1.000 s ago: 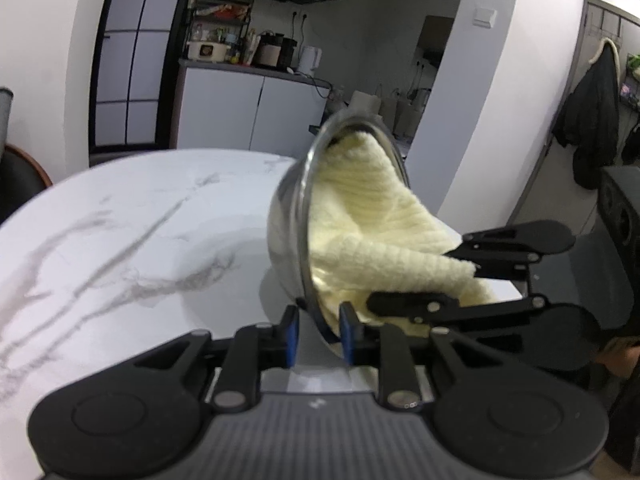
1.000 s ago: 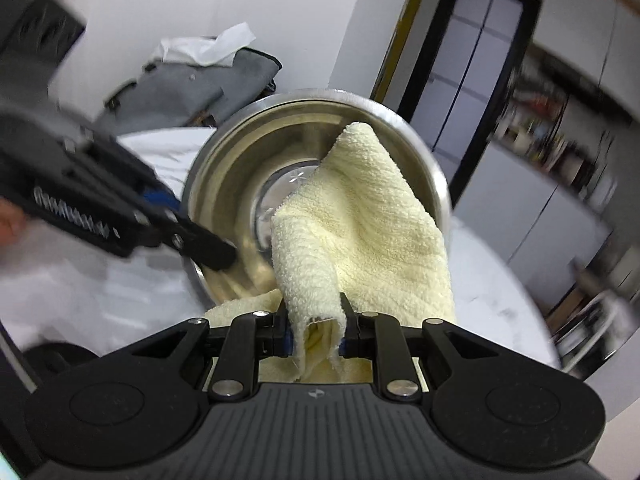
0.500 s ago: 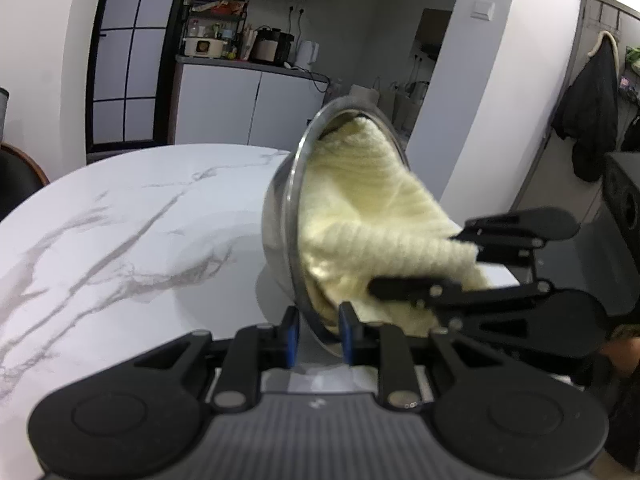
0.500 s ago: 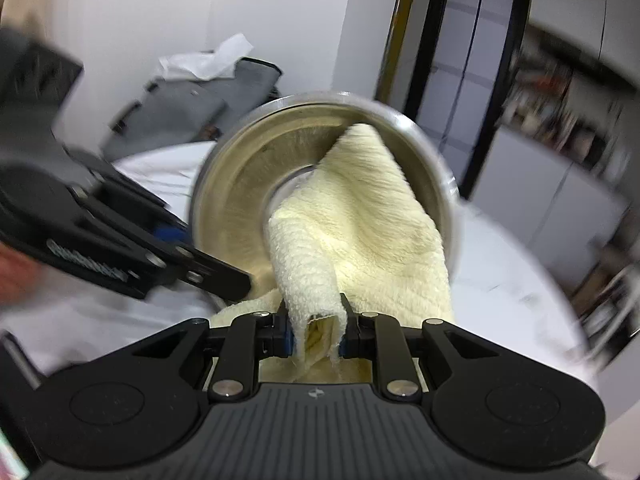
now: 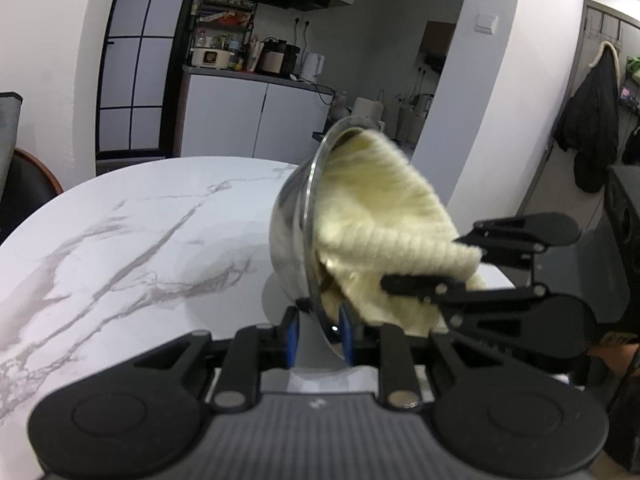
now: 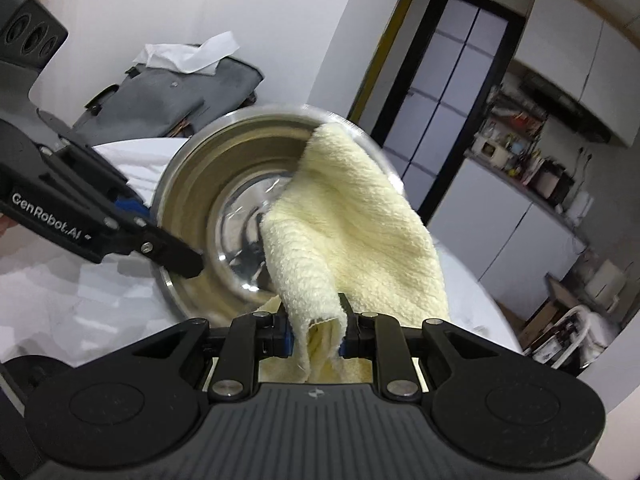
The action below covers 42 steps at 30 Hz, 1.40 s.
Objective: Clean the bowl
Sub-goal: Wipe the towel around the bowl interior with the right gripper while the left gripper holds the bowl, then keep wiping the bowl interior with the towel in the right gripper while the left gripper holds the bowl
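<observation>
Your left gripper (image 5: 318, 330) is clamped on the lower rim of the steel bowl (image 5: 294, 220), one blue-padded finger on the outside wall and one inside. The bowl is held tipped on its side above the white marble worktop (image 5: 132, 232), mouth facing your right.

Left wrist view: the bowl shows edge-on — outer wall, rim line, and the yellow cloth (image 5: 384, 232) spilling out of the mouth toward your right gripper (image 5: 440, 276), which enters from the right with its fingers on either side of the cloth. The bowl's inside is hidden here. Beyond the worktop stand white kitchen cabinets (image 5: 256, 116) with appliances on top, and a dark coat (image 5: 592, 120) hangs at far right.

Right wrist view: you look straight into the bowl (image 6: 208, 184). The shiny bottom disc is visible, blurred, with the cloth (image 6: 360, 232) draped over the right half of the interior and up to the upper rim. Your right gripper (image 6: 318, 338) is closed on a folded bunch of the cloth's near edge. The left gripper (image 6: 176, 256) comes in from the left, its inner finger lying against the bowl's inside wall. Only this view shows the grey bag (image 6: 168, 92) behind the bowl, with white paper (image 6: 192, 54) on top.
</observation>
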{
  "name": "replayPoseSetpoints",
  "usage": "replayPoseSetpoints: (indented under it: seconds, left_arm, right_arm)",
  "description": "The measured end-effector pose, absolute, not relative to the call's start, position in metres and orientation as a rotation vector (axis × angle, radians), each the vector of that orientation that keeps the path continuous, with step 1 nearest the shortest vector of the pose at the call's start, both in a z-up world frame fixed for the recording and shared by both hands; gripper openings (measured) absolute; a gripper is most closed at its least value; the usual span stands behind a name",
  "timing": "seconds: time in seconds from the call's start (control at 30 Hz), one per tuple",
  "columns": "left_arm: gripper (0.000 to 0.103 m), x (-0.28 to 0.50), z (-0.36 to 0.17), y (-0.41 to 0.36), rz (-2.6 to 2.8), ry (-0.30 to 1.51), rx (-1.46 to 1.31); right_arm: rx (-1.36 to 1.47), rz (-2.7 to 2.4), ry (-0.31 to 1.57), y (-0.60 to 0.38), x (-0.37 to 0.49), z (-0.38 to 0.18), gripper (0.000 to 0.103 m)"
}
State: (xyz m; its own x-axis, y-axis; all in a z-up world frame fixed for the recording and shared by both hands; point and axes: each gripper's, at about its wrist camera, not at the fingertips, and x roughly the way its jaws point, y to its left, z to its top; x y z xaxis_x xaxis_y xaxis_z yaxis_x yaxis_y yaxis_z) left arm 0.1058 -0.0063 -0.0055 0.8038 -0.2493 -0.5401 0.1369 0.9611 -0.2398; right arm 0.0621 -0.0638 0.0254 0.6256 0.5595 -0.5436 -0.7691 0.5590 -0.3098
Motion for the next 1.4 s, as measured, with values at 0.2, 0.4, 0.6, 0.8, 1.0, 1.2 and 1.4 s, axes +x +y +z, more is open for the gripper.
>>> replayPoseSetpoints:
  seconds: [0.2, 0.4, 0.6, 0.8, 1.0, 1.2, 1.4]
  left_arm:
    - [0.026, 0.111, -0.015, -0.014, -0.208, 0.630, -0.176]
    - [0.026, 0.111, -0.015, -0.014, -0.222, 0.628, -0.178]
    - [0.026, 0.108, -0.012, -0.011, -0.243, 0.627, -0.172]
    - [0.026, 0.102, -0.010, -0.015, -0.277, 0.631, -0.114]
    - [0.026, 0.102, -0.010, -0.012, -0.290, 0.625, -0.130]
    - [0.027, 0.107, -0.010, -0.016, -0.267, 0.617, -0.141]
    - [0.030, 0.111, -0.017, -0.025, -0.248, 0.640, -0.117]
  right_arm:
    - [-0.477, 0.898, 0.484, -0.066, 0.062, 0.026, 0.021]
    - [-0.407, 0.939, 0.524, -0.070, 0.065, 0.026, 0.021]
    - [-0.474, 0.841, 0.449, -0.072, 0.062, 0.028, 0.021]
    - [-0.486, 0.797, 0.363, -0.076, 0.061, 0.036, 0.021]
    - [-0.540, 0.783, 0.336, -0.070, 0.059, 0.034, 0.021]
    - [-0.539, 0.820, 0.419, -0.066, 0.063, 0.026, 0.021]
    - [-0.449, 0.921, 0.513, -0.065, 0.061, 0.027, 0.022]
